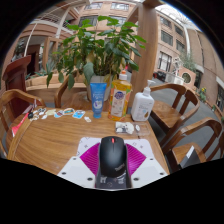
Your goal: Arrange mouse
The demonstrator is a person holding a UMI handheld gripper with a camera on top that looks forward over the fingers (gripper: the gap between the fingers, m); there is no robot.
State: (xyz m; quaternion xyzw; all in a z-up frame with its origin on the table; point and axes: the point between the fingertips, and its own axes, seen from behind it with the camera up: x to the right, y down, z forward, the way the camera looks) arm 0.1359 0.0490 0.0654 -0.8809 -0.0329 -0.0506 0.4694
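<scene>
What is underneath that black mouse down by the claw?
The mouse sits between the claw's pink pads, with wooden table around it. What lies directly beneath it is hidden by the mouse itself.

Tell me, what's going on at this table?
A person is working with a hand-held tool that has two fingers. A black computer mouse sits between those fingers with pink pad showing on each side, so the tool looks open rather than clamped. It is over a wooden table. Beyond the fingers stand a blue carton, a yellow bottle and a white pump bottle, with a potted plant behind them.
</scene>
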